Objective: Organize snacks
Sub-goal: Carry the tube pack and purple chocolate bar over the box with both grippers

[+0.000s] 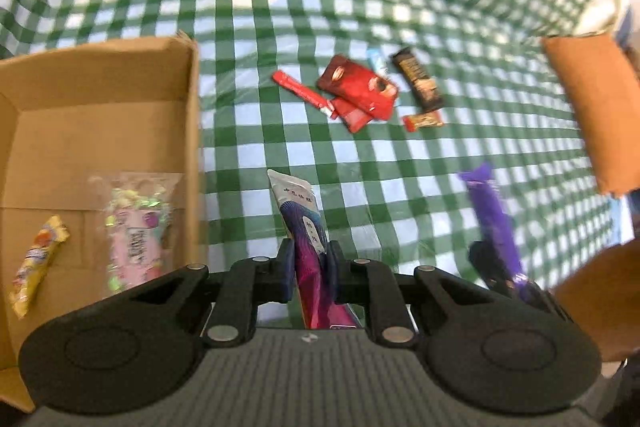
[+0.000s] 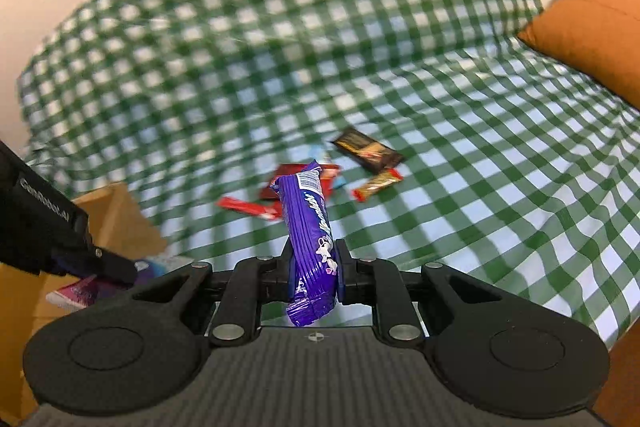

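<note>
Left wrist: left gripper (image 1: 311,269) clamps a pink-blue pouch (image 1: 301,215), long axis pointing away; the box (image 1: 192,131) sits just left. Chinese print, unreadable.

Right wrist: right gripper (image 2: 314,273) pinches the purple bar (image 2: 306,227), upright; box (image 2: 120,215) far left. Script blurred.

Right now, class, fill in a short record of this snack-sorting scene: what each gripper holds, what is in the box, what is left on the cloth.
left gripper: shut on a white, pink and purple packet
right gripper: shut on a purple snack bar
cardboard box: holds a pink clear-window bag and a yellow candy packet
green checked cloth: red packets, a red stick, a dark brown bar, a small red-and-gold bar
beside cloth: orange cushion
</note>
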Available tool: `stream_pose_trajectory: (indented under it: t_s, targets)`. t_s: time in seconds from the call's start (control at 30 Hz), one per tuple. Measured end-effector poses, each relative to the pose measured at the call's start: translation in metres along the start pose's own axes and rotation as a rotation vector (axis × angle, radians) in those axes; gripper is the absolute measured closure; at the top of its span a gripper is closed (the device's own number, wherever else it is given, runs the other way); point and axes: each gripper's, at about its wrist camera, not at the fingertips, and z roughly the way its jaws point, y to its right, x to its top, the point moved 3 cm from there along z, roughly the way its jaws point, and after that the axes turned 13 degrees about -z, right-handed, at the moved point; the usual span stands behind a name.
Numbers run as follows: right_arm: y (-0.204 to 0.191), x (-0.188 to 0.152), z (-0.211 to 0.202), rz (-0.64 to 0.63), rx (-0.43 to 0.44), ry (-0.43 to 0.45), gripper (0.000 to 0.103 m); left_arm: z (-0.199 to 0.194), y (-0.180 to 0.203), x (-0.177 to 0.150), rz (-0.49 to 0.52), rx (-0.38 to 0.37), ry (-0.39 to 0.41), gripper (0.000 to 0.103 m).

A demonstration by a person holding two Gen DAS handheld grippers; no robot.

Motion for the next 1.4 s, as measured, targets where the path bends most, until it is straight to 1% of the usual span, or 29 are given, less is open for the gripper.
stream_pose_trajectory:
  t_s: [0.1,0.23,0.37,0.47,0.63,0.7,0.83,1.07,1.4]
  targets:
    - [-0.027,0.003,-0.028,-0.027,0.04,0.017,0.084,-0.041,-0.019,-0.015,0.022,-0.021,0.08,0.085]
    - [-0.068,0.005,-0.062,-0.089,0.09,0.039,0.084,-0.083,-0.061,-0.038,-0.008,-0.042,0.12,0.085]
    - [-0.115,0.006,-0.09,-0.151,0.156,0.054,0.084,-0.115,-0.116,-0.06,-0.076,-0.039,0.155,0.085]
    - [-0.148,0.005,-0.105,-0.192,0.203,0.052,0.084,-0.136,-0.155,-0.078,-0.115,-0.021,0.188,0.085]
    - [-0.197,-0.002,-0.123,-0.267,0.262,0.029,0.084,-0.156,-0.203,-0.1,-0.169,0.0,0.221,0.085]
    - [-0.21,-0.005,-0.128,-0.292,0.269,0.023,0.084,-0.159,-0.214,-0.104,-0.191,-0.004,0.229,0.085]
    - [-0.225,-0.012,-0.136,-0.324,0.257,0.009,0.084,-0.166,-0.232,-0.108,-0.215,-0.027,0.249,0.085]
    - [-0.238,-0.014,-0.141,-0.357,0.227,0.007,0.084,-0.171,-0.24,-0.109,-0.222,-0.062,0.268,0.085]
    - [-0.246,-0.016,-0.141,-0.388,0.228,-0.008,0.084,-0.167,-0.251,-0.104,-0.255,-0.065,0.27,0.085]
